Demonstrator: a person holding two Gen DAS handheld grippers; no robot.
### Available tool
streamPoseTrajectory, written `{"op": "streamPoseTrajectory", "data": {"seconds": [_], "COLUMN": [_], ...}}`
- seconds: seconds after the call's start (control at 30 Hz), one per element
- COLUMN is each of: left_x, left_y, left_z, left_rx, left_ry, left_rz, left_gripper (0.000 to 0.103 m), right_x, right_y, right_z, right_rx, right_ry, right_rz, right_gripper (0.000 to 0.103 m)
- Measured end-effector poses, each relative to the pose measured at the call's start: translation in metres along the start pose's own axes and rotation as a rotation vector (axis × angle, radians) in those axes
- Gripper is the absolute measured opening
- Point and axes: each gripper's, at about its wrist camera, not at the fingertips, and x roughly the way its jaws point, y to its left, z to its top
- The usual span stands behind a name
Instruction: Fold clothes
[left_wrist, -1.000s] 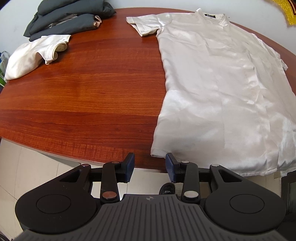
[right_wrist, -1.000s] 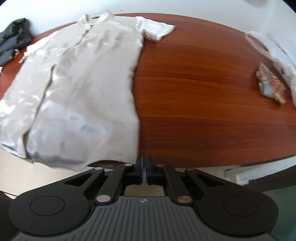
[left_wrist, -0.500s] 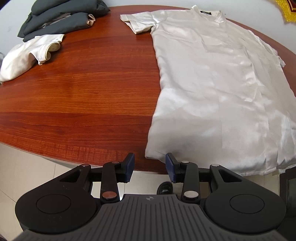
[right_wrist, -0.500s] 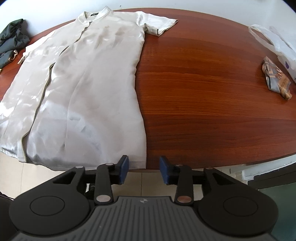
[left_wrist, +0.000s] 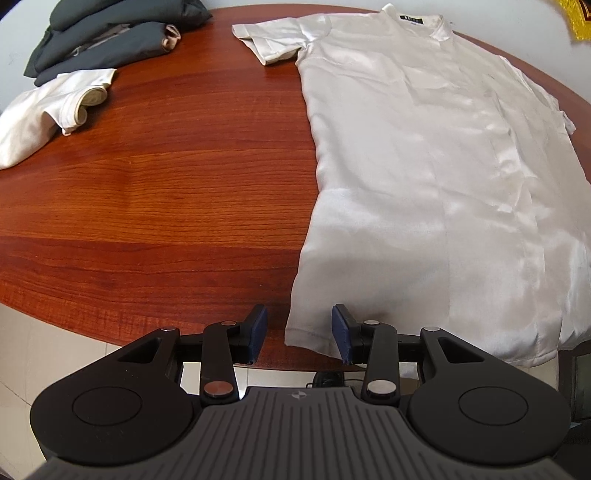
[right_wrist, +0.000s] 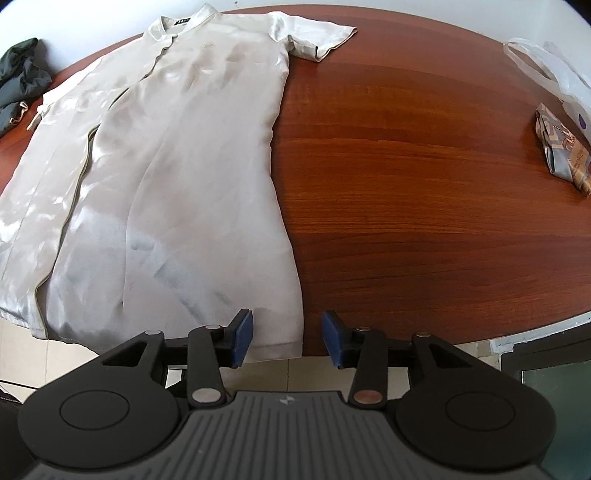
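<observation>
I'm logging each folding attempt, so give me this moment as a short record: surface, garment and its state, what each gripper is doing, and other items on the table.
surface: round wooden table
garment: cream satin short-sleeved shirt, spread flat, collar far, hem at the near edge
left gripper: open, hem's left corner between its pads, not pinched
right gripper: open, hem's right corner between its pads, not pinched
other clothes: dark green pile, folded cream garment, far left
other items: clear plastic bag, patterned cloth bundle, far right

Shirt hem corner cut off right; collar label unreadable.
</observation>
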Motion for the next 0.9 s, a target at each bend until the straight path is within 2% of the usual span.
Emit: {"op": "streamPoseTrajectory", "data": {"seconds": [0.27,0.33,0.4,0.43,0.5,0.53,0.57,0.9], "left_x": [0.011,0.012,0.013,0.013,0.010,0.008,0.006,-0.026], "left_y": [-0.003,-0.004,-0.004,-0.005,-0.006,-0.007,-0.007,-0.003], "left_z": [-0.001,-0.001,-0.001,-0.002,-0.001,-0.001,-0.001,0.019], "left_rx": [0.008,0.013,0.019,0.027,0.044,0.051,0.058,0.076], "left_ry": [0.041,0.041,0.041,0.038,0.021,0.011,0.002,-0.129], "left_rz": [-0.015,-0.023,-0.029,-0.032,-0.042,-0.048,-0.053,-0.097], "left_gripper": [0.039,0.035,0.031,0.022,0.010,0.005,0.005,0.003], "right_x": [0.007,0.007,0.007,0.007,0.008,0.007,0.006,-0.023], "right_y": [-0.002,-0.002,-0.003,-0.003,-0.003,-0.003,-0.003,0.001], "right_z": [-0.002,-0.003,-0.002,-0.002,-0.001,-0.001,0.000,0.017], "right_rx": [0.036,0.041,0.053,0.057,0.067,0.070,0.074,0.105], "right_ry": [0.014,0.010,0.008,0.009,0.013,0.012,0.010,-0.071], "right_rz": [0.025,0.029,0.046,0.050,0.059,0.063,0.066,0.076], "right_gripper": [0.046,0.039,0.023,0.021,0.009,0.009,0.005,0.003]}}
